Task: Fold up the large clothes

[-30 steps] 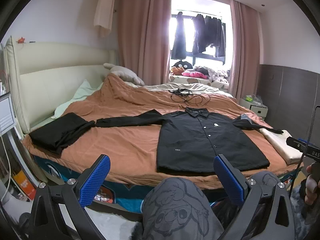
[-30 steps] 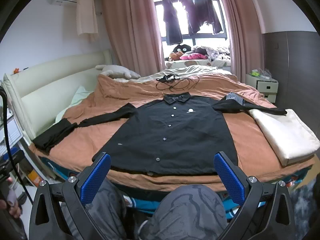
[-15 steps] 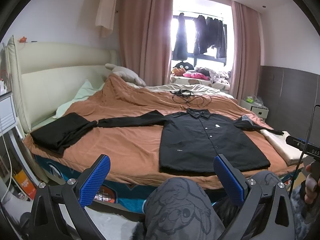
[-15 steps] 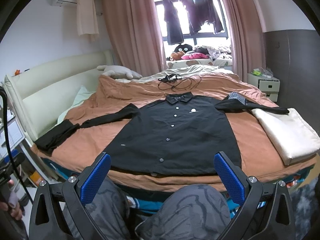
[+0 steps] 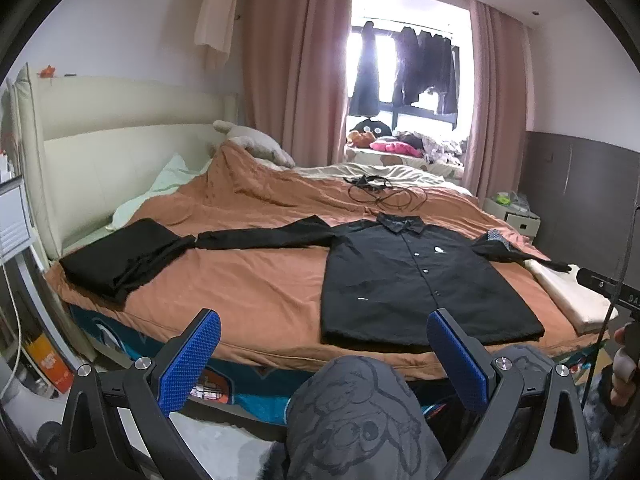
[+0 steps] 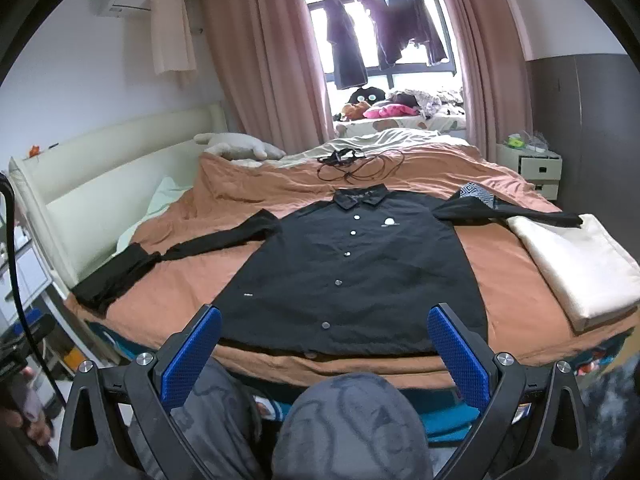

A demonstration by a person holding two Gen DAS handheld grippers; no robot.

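Observation:
A black button-up shirt lies flat, front up, on the orange bedcover, both sleeves spread sideways. Its left sleeve reaches a folded black garment near the headboard. The right sleeve ends on a cream cushion. My left gripper is open, held short of the bed's near edge, left of the shirt hem. My right gripper is open, centred before the hem, with nothing between its fingers. Both hover above the person's knees.
A cream cushion lies at the bed's right edge. Black cables are tangled beyond the collar. A plush toy rests by the headboard. A nightstand stands at the far right. The person's grey-trousered knee fills the foreground.
Both grippers have drifted slightly closer to the bed, so the shirt sits a bit nearer in view. Both stay open and the shirt has not moved.

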